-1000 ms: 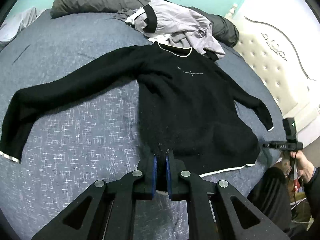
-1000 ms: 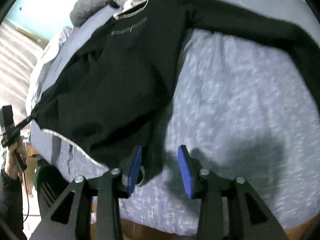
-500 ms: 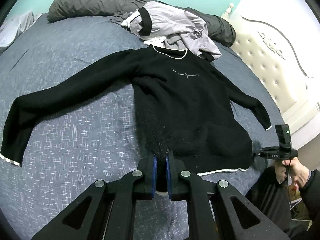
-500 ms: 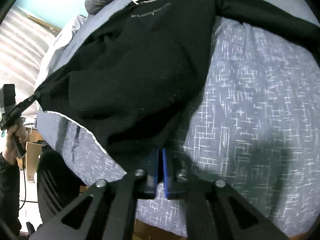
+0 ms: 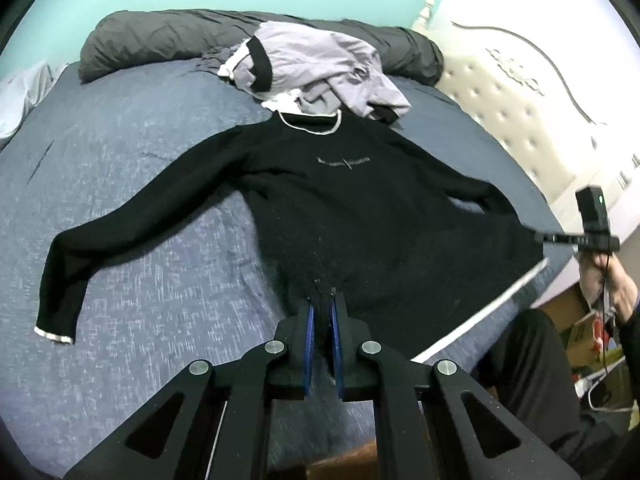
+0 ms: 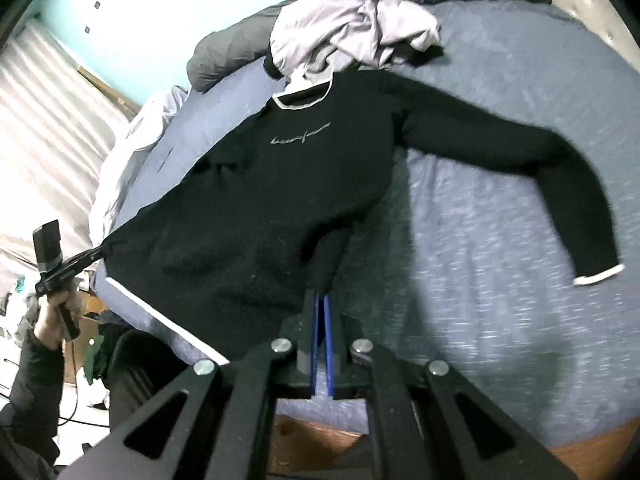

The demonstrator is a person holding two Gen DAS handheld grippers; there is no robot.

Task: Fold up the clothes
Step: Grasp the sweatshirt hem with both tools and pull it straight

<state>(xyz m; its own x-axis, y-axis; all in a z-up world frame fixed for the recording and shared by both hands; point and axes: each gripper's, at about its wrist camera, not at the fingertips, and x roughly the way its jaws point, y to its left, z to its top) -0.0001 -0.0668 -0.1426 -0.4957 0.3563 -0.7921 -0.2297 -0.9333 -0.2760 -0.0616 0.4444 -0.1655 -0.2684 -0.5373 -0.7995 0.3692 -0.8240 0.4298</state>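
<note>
A black sweater with a white collar and white hem trim lies front-up on the blue-grey bed; it also shows in the right wrist view. My left gripper is shut on its bottom hem at the left corner. My right gripper is shut on the hem at the other corner and shows from outside in the left wrist view. The hem is lifted and stretched between the two grippers. Both sleeves lie spread out on the bed.
A pile of grey-lilac clothes lies beyond the collar, in front of a dark grey rolled duvet. A cream tufted headboard stands at the right. The bed's near edge and a wooden frame lie below the grippers.
My right gripper closed on the hem corner. Both grippers then pulled back and up, lifting and stretching the sweater's lower edge toward the bed's near edge.
</note>
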